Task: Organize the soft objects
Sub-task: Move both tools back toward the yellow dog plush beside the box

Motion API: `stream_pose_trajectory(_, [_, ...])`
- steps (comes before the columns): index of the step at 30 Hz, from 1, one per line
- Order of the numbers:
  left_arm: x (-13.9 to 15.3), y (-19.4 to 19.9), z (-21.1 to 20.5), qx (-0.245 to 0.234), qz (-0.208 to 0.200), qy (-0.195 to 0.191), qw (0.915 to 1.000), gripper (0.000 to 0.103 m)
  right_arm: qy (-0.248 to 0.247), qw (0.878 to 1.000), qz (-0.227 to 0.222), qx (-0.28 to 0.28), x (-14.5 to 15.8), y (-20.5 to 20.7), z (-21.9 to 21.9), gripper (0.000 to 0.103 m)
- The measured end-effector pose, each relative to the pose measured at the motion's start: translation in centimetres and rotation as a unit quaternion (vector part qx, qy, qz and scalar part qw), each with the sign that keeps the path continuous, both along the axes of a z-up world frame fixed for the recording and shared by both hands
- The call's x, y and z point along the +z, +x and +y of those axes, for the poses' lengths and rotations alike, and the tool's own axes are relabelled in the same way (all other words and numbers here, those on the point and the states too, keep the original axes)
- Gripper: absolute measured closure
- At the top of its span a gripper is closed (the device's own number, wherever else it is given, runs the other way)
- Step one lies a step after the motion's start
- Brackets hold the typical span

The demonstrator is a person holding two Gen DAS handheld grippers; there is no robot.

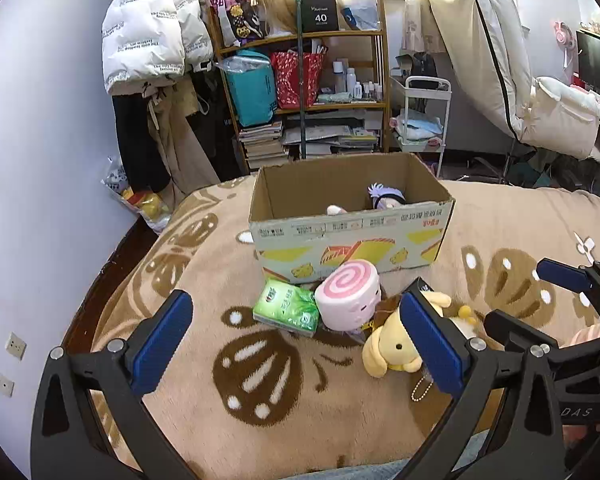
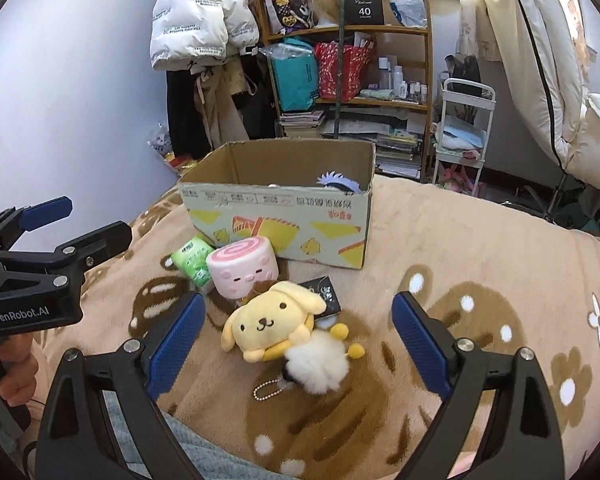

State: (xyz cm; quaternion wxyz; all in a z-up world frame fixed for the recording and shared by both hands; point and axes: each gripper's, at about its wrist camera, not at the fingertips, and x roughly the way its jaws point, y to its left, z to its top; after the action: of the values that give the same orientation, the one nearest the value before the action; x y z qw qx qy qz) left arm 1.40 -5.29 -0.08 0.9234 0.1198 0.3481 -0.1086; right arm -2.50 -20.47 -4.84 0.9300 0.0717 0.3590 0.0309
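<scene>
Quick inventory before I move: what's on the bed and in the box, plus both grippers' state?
cardboard box: 1, brown with yellow print, on the blanket, open top
toys in box: at least 2 partly visible, one purple-haired
pink swirl plush: 1, pink, in front of the box
tissue pack: 1, green, left of the pink plush
yellow dog plush: 1, yellow, nearest
white pompom: 1, with ball chain, touching the dog
black packet: 1, behind the dog
blanket: 1, tan and brown
left gripper: jaws open, empty
right gripper: jaws open, empty

The cardboard box wall hides most of the purple-haired doll (only its head shows).
</scene>
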Motion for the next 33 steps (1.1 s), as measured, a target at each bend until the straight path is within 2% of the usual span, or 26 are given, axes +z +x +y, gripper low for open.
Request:
stream_pose_trajectory(8, [-2.4, 0.9, -0.4, -0.005, 0.026, 0.013, 0.9996, 0.001, 0.002, 1.0, 0.021, 0.009, -1.3, 0.6, 0.5, 0.004])
stream_pose_trajectory(15, [-3.4, 1.7, -0.7, -0.012, 0.039, 0.008, 0.9991, 0.001, 0.004, 0.998, 0.063, -0.014, -3.0, 1.8, -0.3, 0.005])
stream_pose_trajectory(19, [-4.3, 2.3, -1.1, -0.014, 0.049, 0.003, 0.9987, 0.001, 0.021, 0.995, 0.089, -0.032, -4.2, 2.5, -1.3, 0.009])
stream_pose_trajectory(28, [-5.9, 3.9, -2.0, -0.016, 0.059, -0.004, 0.9981, 0.001, 0.057, 0.99, 0.108, -0.066, -5.4, 3.6, -3.5, 0.009])
stream_pose_trajectory(33, [-7.0, 4.9, -2.4, -0.018, 0.078, -0.013, 0.9967, 0.001, 0.072, 0.984, 0.137, -0.086, -6.6, 4.4, -4.6, 0.009])
